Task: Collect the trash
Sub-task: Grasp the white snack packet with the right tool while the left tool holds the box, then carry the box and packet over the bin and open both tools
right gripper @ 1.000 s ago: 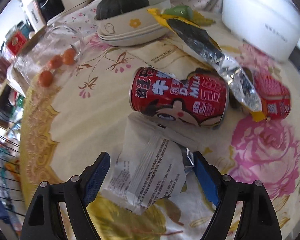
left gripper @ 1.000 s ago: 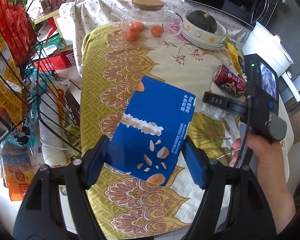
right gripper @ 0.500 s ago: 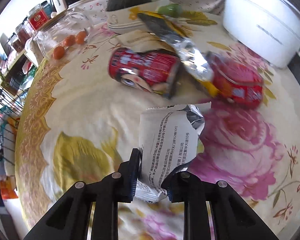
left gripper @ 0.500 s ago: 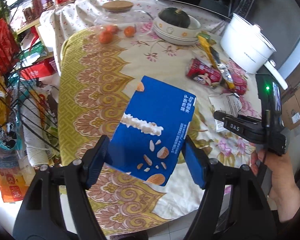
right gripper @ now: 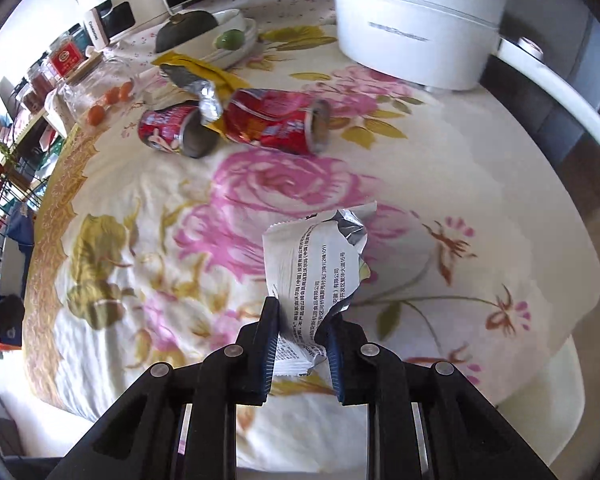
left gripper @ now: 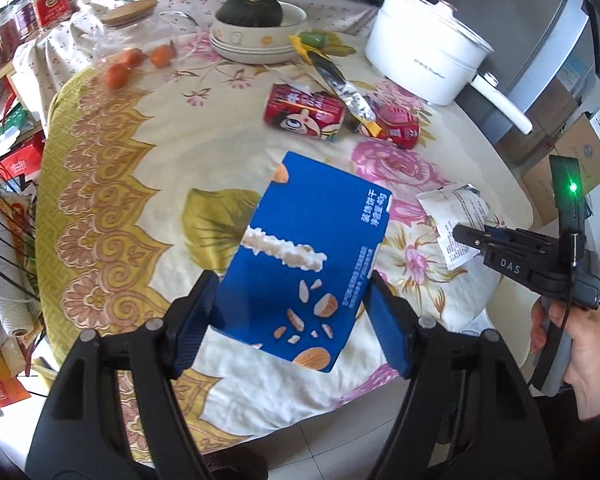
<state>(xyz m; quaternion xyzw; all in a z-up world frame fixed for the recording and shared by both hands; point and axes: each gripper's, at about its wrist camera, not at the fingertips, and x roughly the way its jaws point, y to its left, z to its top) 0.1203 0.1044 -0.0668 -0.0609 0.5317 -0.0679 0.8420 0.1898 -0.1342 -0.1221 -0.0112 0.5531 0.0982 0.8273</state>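
My left gripper [left gripper: 292, 320] is shut on a blue snack box [left gripper: 304, 256] and holds it above the near side of the table. My right gripper [right gripper: 302, 340] is shut on a torn white wrapper [right gripper: 316, 264], lifted above the flowered tablecloth [right gripper: 260, 184]; the wrapper also shows in the left wrist view [left gripper: 456, 220], at the table's right edge. Two red cans [right gripper: 276, 120] [right gripper: 172, 130] lie on their sides further back, with a yellow and silver foil wrapper [right gripper: 198, 78] draped over them. They also show in the left wrist view [left gripper: 304, 112].
A white pot [right gripper: 416, 20] with a long handle stands at the back right. A bowl stack with a dark squash [left gripper: 248, 12] and a glass jar with oranges [left gripper: 136, 48] sit at the back. A wire rack [left gripper: 4, 216] stands left of the table.
My right gripper has closed on the white wrapper and pulled it back and right, away from the cans. My left gripper has drawn back from the table with the blue box.
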